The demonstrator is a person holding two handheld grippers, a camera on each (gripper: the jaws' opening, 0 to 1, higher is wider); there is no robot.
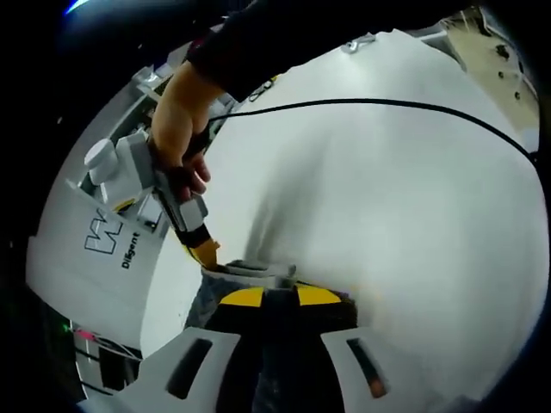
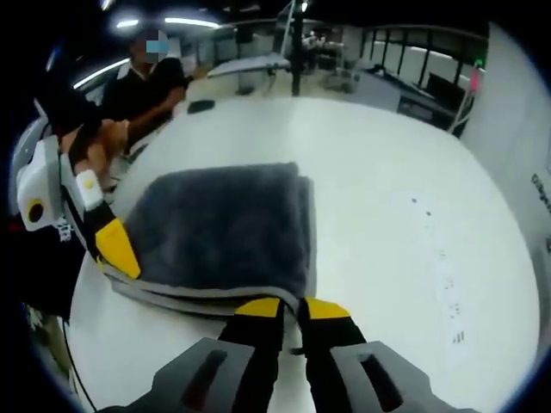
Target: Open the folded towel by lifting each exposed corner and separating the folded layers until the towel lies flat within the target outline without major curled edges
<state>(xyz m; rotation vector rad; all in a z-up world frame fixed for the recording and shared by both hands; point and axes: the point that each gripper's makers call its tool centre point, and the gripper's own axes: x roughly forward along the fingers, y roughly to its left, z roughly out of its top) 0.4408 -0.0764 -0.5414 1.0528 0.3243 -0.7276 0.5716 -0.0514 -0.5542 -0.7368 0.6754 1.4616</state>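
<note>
Left gripper view
Left gripper (image 1: 278, 296): rises from the bottom centre, its yellow-tipped jaws drawn together on the near edge of the grey folded plush towel (image 1: 250, 274), of which a thin strip shows just above the tips.
Right gripper (image 1: 203, 251): at centre left, grey body with a yellow tip, held by a person's hand (image 1: 179, 129); its tip touches the left end of that same towel edge. Whether its jaws are closed cannot be told here.
Table: a white tabletop (image 1: 387, 224) spreads across the middle and right.
Cable: a thin black cable (image 1: 379, 104) arcs across the upper part of the table.

Right gripper view
Right gripper (image 2: 291, 307): comes up from the bottom centre, yellow tips pinched on the near edge of the towel (image 2: 228, 224).
Towel: lies at frame centre on the white table (image 2: 387, 172), dark grey and fuzzy, still folded, with layers showing along its near edge.
Left gripper (image 2: 119, 251): enters from the left, its yellow tip at the towel's near left corner.
Bystander: a person in a dark top (image 2: 146, 90) sits at upper left.
</note>
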